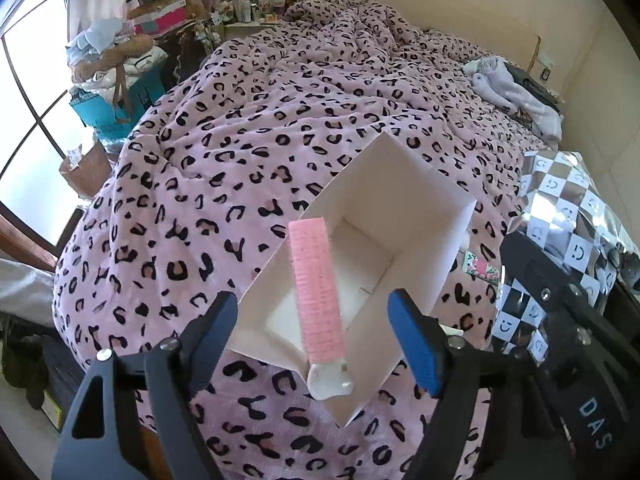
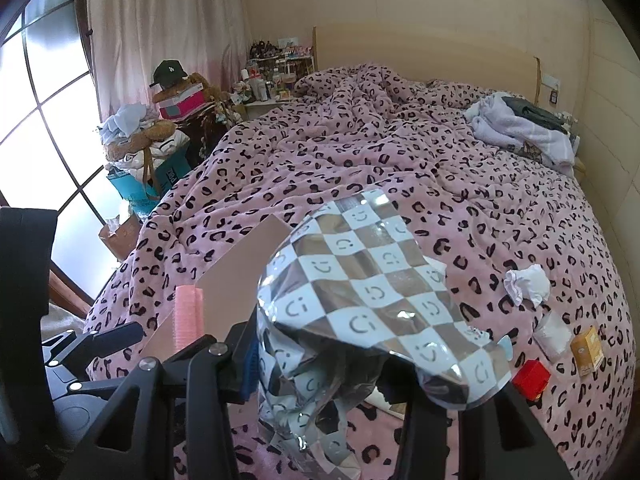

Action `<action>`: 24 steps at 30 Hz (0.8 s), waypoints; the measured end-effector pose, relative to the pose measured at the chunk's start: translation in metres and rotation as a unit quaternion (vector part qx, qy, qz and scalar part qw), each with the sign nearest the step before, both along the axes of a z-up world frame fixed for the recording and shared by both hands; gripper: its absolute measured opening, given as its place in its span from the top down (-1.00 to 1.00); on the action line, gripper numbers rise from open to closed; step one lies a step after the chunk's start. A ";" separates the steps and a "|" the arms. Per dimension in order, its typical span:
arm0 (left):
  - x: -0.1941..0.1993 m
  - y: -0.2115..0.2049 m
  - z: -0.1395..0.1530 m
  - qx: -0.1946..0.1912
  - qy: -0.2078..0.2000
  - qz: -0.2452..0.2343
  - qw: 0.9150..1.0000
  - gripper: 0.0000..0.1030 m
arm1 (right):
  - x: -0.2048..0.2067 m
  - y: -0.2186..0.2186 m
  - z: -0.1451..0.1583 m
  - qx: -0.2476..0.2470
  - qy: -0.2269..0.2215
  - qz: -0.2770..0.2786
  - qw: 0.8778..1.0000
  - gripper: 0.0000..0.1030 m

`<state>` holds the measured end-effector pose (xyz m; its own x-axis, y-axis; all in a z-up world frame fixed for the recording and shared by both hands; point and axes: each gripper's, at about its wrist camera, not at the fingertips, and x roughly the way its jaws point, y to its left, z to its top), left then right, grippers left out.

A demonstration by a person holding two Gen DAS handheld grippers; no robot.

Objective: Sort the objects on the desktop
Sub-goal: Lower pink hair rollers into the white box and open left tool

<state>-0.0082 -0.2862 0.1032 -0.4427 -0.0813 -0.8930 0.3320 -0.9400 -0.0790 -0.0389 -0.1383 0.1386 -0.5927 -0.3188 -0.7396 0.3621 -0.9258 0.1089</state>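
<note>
A: Left wrist view. The left gripper (image 1: 312, 340) stands with its blue-padded fingers (image 1: 416, 344) wide apart and nothing between the pads. A pink hair roller (image 1: 318, 288) leans over the near rim of the white box (image 1: 404, 200), its white clip end down at the rim and its top tilted up over the cavity. The box rests on the leopard-print blanket (image 1: 248, 152). Whether the roller is mid-fall or propped on the rim cannot be told.

B: And the right wrist view?

A: The right gripper (image 2: 328, 392) appears closed on a checkered smiley-face bag (image 2: 372, 296). The foil hides the fingertips, so the grip is a judgement from how the bag bunches there.

B: What remains unsorted?

A: On the blanket at right lie a red box (image 2: 531, 378), a small yellow carton (image 2: 587, 351), a clear sachet (image 2: 554, 334) and a crumpled white cloth (image 2: 526, 282), all well apart from the white box.

B: Progress?

A: Early, by this evidence. The box floor that shows is otherwise bare, so the roller seems the first item delivered, with the four loose items still to collect.
</note>
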 end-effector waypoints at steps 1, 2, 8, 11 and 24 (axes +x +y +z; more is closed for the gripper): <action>0.000 -0.001 0.000 0.002 -0.001 0.001 1.000 -0.53 | 0.000 0.000 0.001 0.000 0.000 0.001 1.000 0.13; 0.000 -0.002 0.000 0.004 -0.001 0.001 1.000 -0.53 | 0.000 0.001 0.002 -0.001 0.001 0.000 1.000 0.13; 0.005 -0.012 0.004 0.003 0.003 0.002 1.000 -0.53 | 0.001 0.007 0.007 -0.005 0.005 -0.003 1.000 0.13; 0.016 -0.027 0.008 -0.004 0.009 0.017 1.000 -0.53 | 0.002 0.008 0.009 -0.010 0.004 0.002 1.000 0.13; 0.067 -0.056 -0.004 -0.027 -0.006 0.044 0.999 -0.53 | 0.016 -0.042 0.004 -0.045 -0.025 0.077 0.996 0.13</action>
